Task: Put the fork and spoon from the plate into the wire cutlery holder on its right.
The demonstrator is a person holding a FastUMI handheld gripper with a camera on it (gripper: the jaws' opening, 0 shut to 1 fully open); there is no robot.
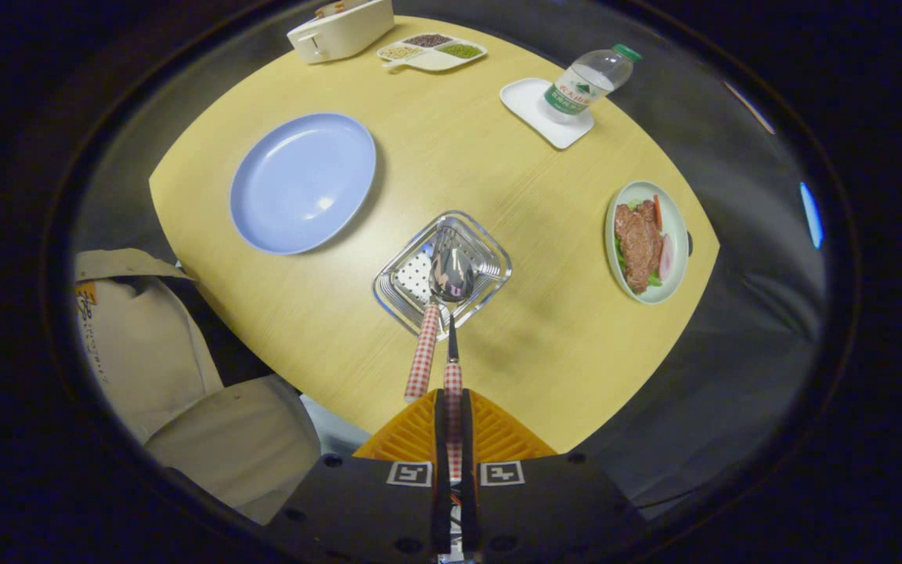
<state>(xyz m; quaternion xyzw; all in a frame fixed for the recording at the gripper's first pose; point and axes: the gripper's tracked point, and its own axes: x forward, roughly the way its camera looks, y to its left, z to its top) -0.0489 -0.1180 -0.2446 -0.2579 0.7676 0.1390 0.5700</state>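
Note:
I look down from high above the yellow table (pixel 498 180). My gripper (pixel 453 399) is shut on the red-checked handle of the spoon (pixel 451 276), whose bowl hangs over the wire cutlery holder (pixel 493 252). The fork (pixel 423 352) stands inside the holder, its red-checked handle leaning out toward my fingers, just left of the spoon's handle. The blue plate (pixel 302 182) lies left of the holder with nothing on it.
A plate of meat and vegetables (pixel 646 241) sits to the right of the holder. Beyond are a water bottle (pixel 588 81) on a white tray (pixel 533 106), a divided dish of grains (pixel 431 52) and a white container (pixel 340 30). A person's beige sleeve (pixel 146 345) is at the table's left edge.

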